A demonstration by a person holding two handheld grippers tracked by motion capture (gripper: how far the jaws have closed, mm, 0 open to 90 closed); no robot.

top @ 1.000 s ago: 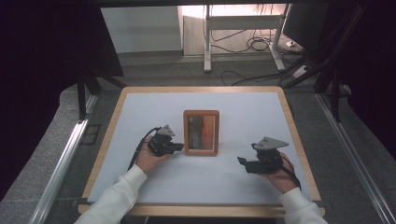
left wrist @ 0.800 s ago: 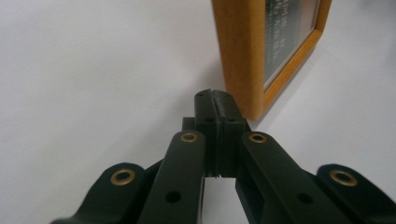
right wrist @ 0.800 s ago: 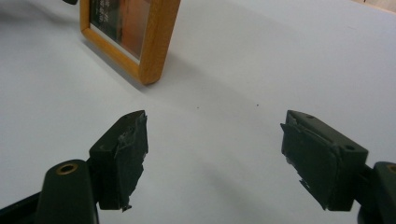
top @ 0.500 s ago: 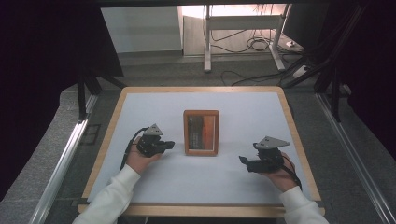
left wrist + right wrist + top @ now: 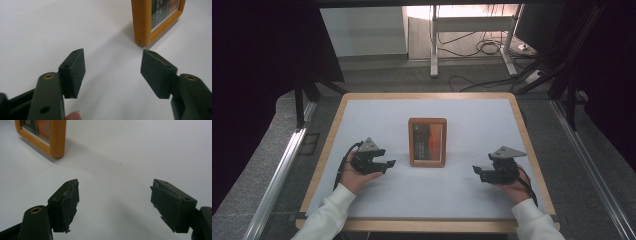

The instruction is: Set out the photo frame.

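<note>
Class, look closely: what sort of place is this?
Probably a lab or recording workspace: a white table with a raised wooden rim, loose cables across the floor, and a person's hand-held left gripper and right gripper.

The print inside the wooden frame [image 5: 427, 142] is too blurred to read.

Glossy wooden picture frame [image 5: 427, 142] — matt white tabletop [image 5: 472, 195]

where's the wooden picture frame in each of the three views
High view: the wooden picture frame sits mid-table on the white table top, between the left gripper and right gripper.
Left gripper view: top right, cut off by the upper edge, its corner beyond the open jaws.
Right gripper view: top left corner, beyond the open jaws.
Shared landmark: the frame's rounded orange-brown corner resting on the white surface.
</note>
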